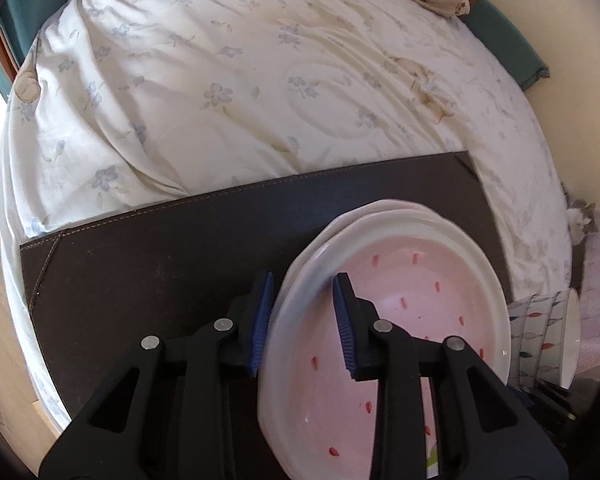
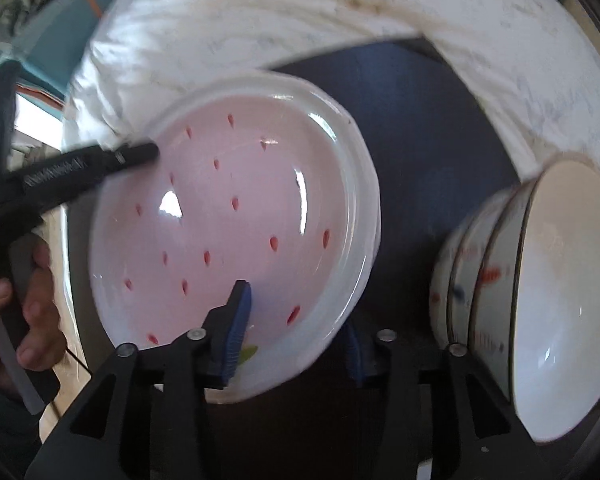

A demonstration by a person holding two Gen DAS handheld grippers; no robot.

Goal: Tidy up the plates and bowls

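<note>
Plates point(image 1: 400, 280) stacked on dark mat point(image 1: 148, 264) over bedsheet point(image 1: 220, 80).

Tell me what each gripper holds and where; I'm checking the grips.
The left gripper clamps the plate stack by its rim. The right gripper straddles another part of the rim, jaws apart, apparently not gripping.

I see a stack of plates point(image 2: 236, 216) lying flat on the dark mat, the top one pale pink inside with small red teardrop marks scattered over it and a white rim; the white edges of the plates beneath it show offset at the far side. To its right, well apart, nested bowls point(image 2: 540, 300) lie tipped on their side, white inside, coloured marks outside.
</note>
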